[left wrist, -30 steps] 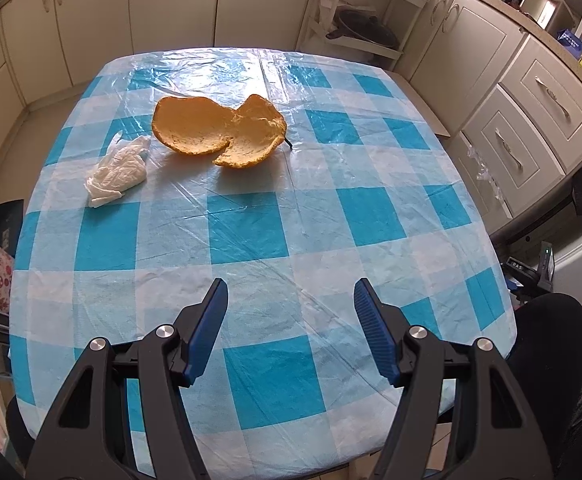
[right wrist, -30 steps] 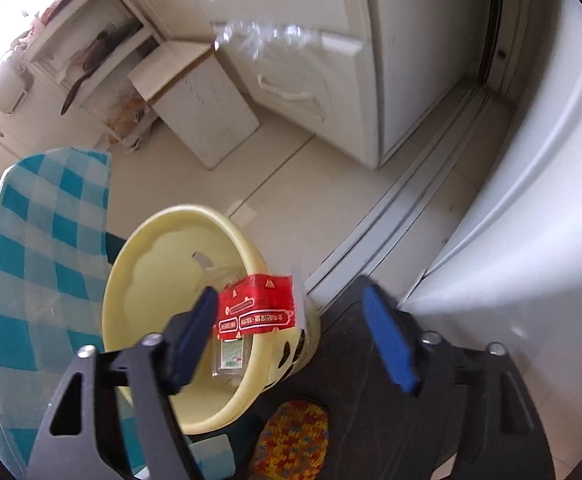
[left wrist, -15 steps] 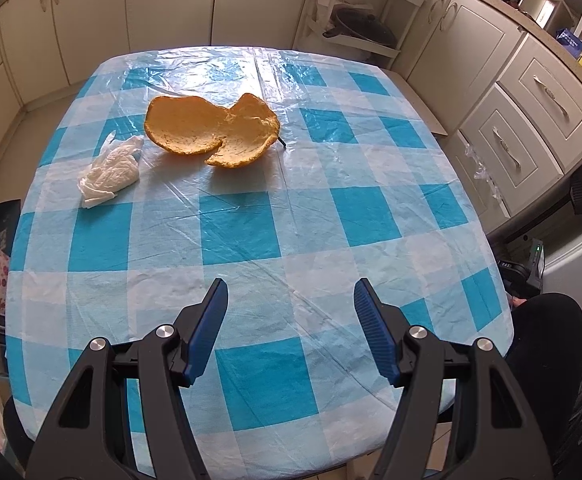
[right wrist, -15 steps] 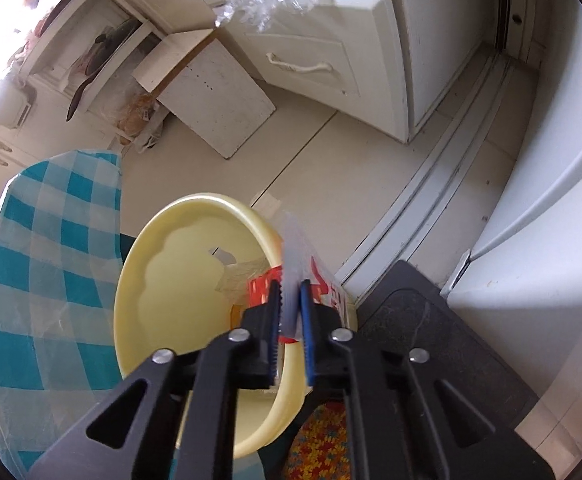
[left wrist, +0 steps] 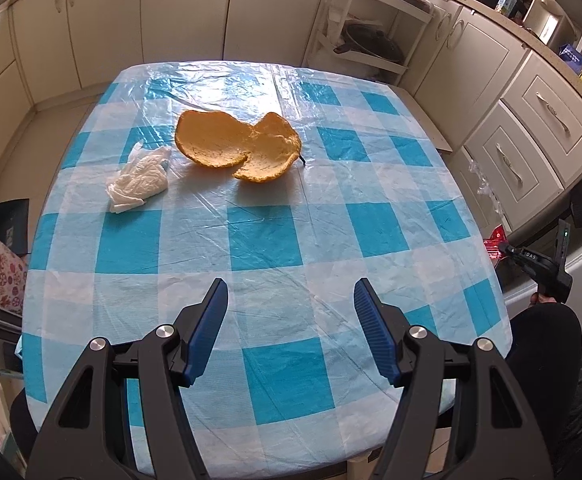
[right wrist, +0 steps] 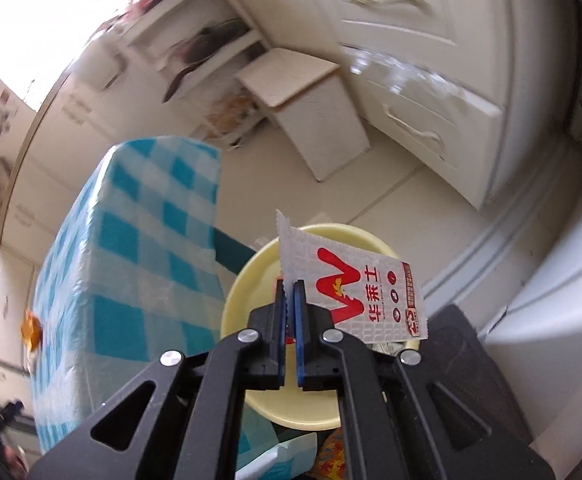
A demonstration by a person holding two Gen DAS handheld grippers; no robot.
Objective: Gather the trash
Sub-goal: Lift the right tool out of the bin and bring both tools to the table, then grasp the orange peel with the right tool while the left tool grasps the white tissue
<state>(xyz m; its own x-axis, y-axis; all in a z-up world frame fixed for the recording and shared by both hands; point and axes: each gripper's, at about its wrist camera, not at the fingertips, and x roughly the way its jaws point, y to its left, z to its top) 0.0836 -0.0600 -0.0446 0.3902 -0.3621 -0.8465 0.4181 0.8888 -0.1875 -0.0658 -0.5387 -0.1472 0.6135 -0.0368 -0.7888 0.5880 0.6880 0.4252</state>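
Your right gripper [right wrist: 290, 292] is pinching a flat white wrapper [right wrist: 355, 284] with red lettering by one crimped edge, its jaws pressed together on the foil after just closing. The wrapper hangs over the pale yellow bin [right wrist: 247, 280], which stands on the floor beside the near right corner of the table [left wrist: 275, 240]. The hold is thin, on the very edge only, so a quick swing could pull the slippery foil free; if that happens away from the bin's mouth, it lands on the floor. It also looks as if the wrapper may be leaving the bin instead of going in, which would undo the work.

Your left gripper [left wrist: 291, 312] hangs spread and empty above the near edge of the table. Two pieces remain there: a crumpled white tissue [left wrist: 141, 178] toward the far left, and a wide, curled orange peel [left wrist: 237, 146] just beside it, near the far middle. The peel looks brittle and may split under a hard squeeze.
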